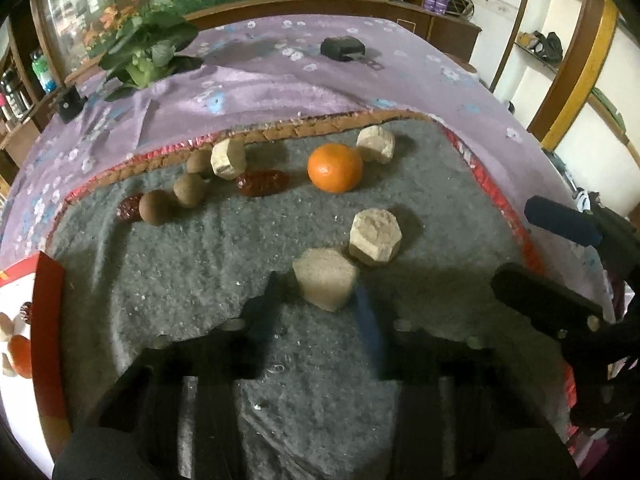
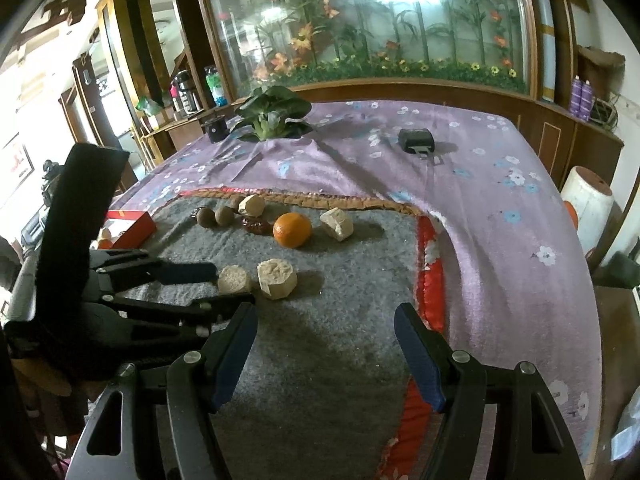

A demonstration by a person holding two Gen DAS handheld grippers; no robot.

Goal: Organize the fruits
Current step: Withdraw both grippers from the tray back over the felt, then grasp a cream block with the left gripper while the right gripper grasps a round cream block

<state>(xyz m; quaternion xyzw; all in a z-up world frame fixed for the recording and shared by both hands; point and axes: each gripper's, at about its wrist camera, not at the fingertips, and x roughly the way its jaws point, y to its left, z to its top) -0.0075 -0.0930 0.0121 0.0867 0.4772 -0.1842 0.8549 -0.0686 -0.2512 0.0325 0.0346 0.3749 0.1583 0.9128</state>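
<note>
Red box (image 1: 48,340): cut off by left picture edge at mat's left edge. Dark red fruit (image 1: 129,208): partly hidden behind brown ball (image 1: 156,207).

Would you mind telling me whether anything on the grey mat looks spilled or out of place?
Nothing looks spilled or damaged. The orange, pale blocks and brown balls lie loose on the mat, while the red box sits at its left edge.

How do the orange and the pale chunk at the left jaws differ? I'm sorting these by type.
The orange is round, smooth and bright; the pale chunk is faceted, rough and beige. The orange sits free farther back on the grey mat; the pale chunk lies between the left gripper jaws. Both rest on that mat.
</note>
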